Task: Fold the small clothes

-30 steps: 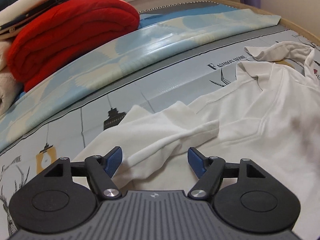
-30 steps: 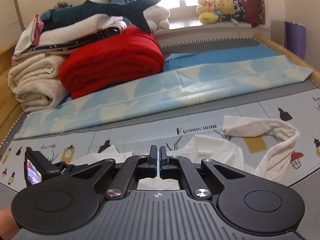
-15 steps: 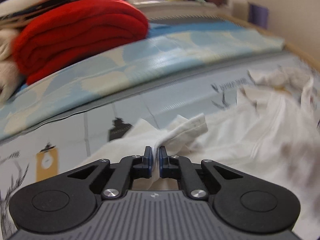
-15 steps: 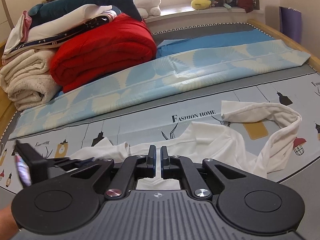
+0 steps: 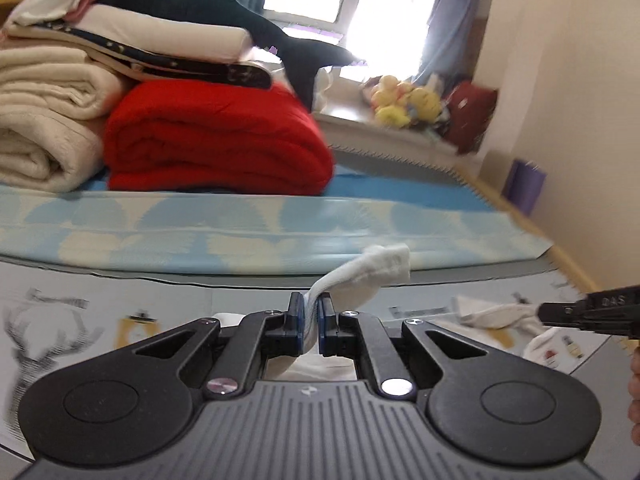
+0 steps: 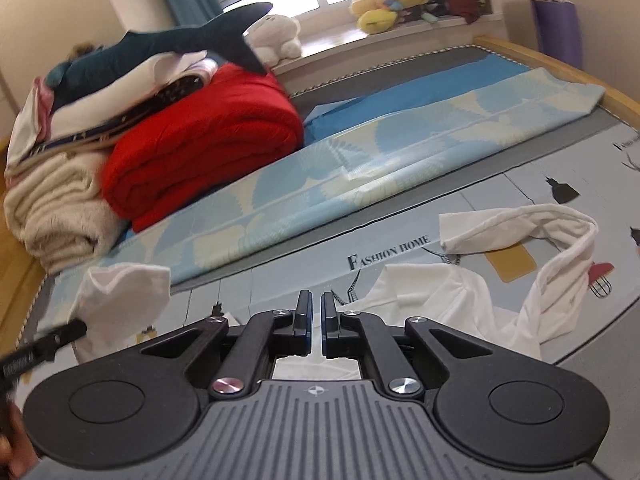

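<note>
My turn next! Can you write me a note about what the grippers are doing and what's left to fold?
Left gripper: shut on a sleeve cuff of the white top, lifted off the bed.
Right gripper: shut; white cloth shows under it, a grip can't be confirmed.
The top lies crumpled on the printed bed sheet, its other sleeve looped to the right.
Done: sleeve picked up. Left: fold both sleeves in, then the body.

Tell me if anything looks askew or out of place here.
The white garment lies crumpled on the printed mat, one sleeve looped and twisted. Its other sleeve is pinched in the left gripper.
</note>
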